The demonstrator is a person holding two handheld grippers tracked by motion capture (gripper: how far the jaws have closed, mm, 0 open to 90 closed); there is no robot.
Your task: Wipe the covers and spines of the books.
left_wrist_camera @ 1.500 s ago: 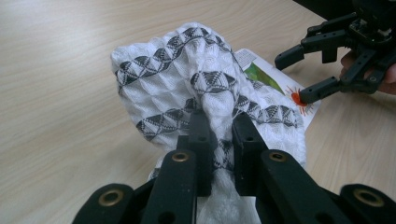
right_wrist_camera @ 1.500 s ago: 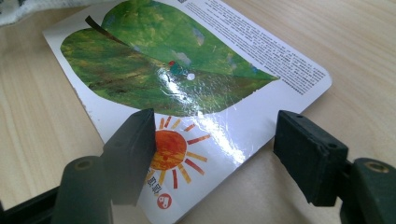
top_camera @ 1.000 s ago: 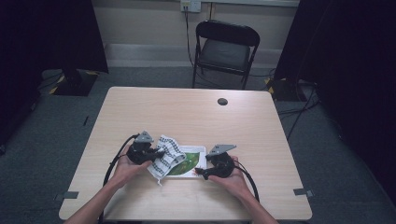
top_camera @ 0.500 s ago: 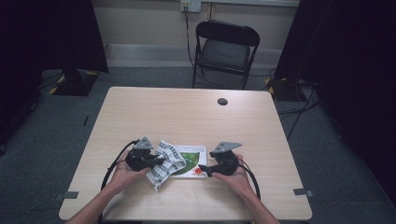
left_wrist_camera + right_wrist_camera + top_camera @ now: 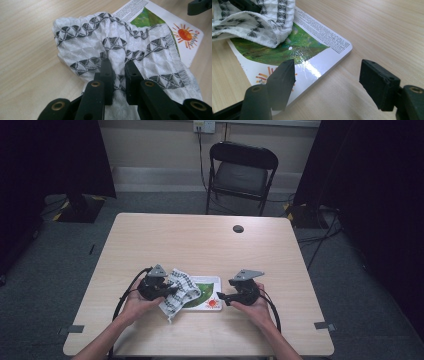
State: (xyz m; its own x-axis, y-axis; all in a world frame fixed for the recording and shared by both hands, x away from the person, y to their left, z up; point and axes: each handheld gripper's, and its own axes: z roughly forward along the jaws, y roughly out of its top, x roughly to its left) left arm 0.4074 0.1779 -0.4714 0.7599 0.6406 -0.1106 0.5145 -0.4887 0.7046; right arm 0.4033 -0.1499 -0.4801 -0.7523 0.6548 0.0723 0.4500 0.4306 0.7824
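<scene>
Near the front edge of the counter: a cloth and a book lie side by side, a hand with tongs at each end.
Counter (image 5: 200, 240): pale wood grain, rectangular with rounded corners; a small dark round spot (image 5: 238, 228) sits toward its far edge.
Cloth (image 5: 105, 42): white waffle weave with bands of black triangles, crumpled into soft folds; it drapes over the book's left end.
Book (image 5: 317, 50): thin glossy board with rounded corners, a green picture, an orange sun and a strip of small print along one edge.
Left tongs (image 5: 119, 67): black, pressed together on a fold of the cloth.
Right tongs (image 5: 328, 75): black, spread wide over the book's near right corner, with one tip above the cover and the other above bare wood; whether the tips touch anything is hard to tell.
Hidden: the book's left part lies under the cloth; the small print is too fine to read.
Cut off: the forearms leave the high view at its bottom edge.
Beyond the far edge: a black folding chair (image 5: 240, 175) stands on grey carpet.
</scene>
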